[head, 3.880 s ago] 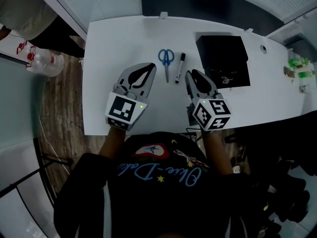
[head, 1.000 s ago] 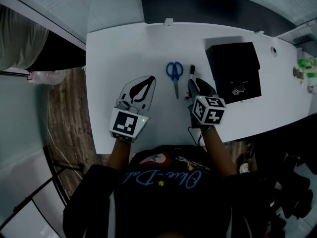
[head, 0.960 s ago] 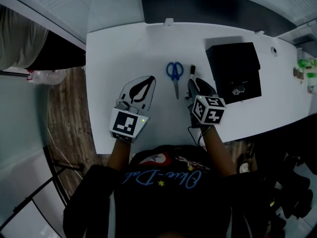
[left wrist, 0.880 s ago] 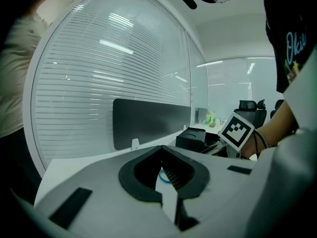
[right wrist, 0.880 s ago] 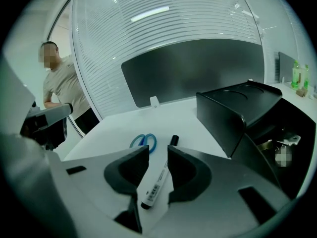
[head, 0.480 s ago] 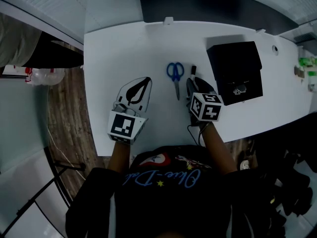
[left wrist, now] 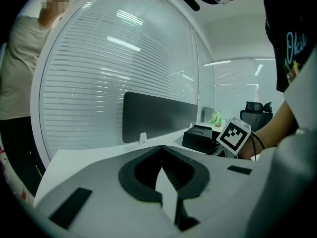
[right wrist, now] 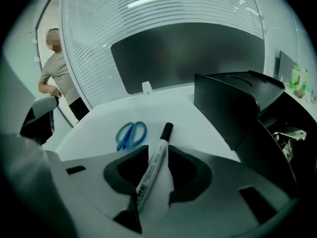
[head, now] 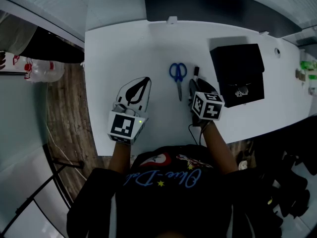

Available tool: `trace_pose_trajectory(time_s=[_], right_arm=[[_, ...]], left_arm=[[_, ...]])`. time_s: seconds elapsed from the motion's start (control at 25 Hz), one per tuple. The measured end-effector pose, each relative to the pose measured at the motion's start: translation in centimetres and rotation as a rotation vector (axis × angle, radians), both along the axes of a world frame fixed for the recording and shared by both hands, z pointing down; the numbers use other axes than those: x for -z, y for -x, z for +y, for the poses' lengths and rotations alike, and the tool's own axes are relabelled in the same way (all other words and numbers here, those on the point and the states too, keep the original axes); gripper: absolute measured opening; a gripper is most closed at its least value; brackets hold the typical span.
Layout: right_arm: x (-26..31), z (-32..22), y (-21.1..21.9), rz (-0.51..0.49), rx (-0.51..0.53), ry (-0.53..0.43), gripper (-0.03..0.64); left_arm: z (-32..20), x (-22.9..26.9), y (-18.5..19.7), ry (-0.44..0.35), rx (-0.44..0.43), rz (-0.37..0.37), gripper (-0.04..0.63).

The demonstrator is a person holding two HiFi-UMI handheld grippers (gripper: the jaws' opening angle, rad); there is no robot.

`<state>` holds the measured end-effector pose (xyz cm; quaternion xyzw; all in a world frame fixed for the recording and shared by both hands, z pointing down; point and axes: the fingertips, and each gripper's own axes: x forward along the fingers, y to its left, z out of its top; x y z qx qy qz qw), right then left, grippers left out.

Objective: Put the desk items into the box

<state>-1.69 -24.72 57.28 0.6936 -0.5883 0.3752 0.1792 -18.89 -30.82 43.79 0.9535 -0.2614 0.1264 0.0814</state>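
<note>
The right gripper (right wrist: 157, 151) now has its jaws apart, having just been opening over the last moments, and the marker (right wrist: 152, 171) lies lengthwise in the gap between them, its black cap pointing away toward the far edge of the table (head: 129, 48). The barrel sits close against the left jaw with white tabletop showing on the other side, so nothing is clamped yet. Nearly 4 seconds ago, in the head view, this gripper rested short of the marker with the whole pen clear in front of it; now the right gripper (head: 197, 85) covers most of the barrel and only the cap end of the marker (head: 196, 71) shows beyond its tips. For the task, this reads as the reach being finished and the grasp about to be made: the next thing needed is probably a close on the barrel, then a short carry to the right. The blue scissors (head: 178, 75) lie just beside the marker on its left, untouched on the table. The black box (head: 237, 63) stands open, near on the right, with 1 small metal item already inside it. The left gripper (left wrist: 161, 148) has its jaws together on nothing and stays low over the table, left of the scissors, as it did a second ago.
</note>
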Motion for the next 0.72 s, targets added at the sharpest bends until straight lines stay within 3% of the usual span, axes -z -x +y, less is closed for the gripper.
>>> trace_pose_trajectory(time_s=[0.72], right_arm=[[-0.36,0.15,-0.46,0.049,-0.020,0.034,0.077]], left_arm=[[-0.06,-0.13,0.51,0.004,0.016,-0.019,0.008]])
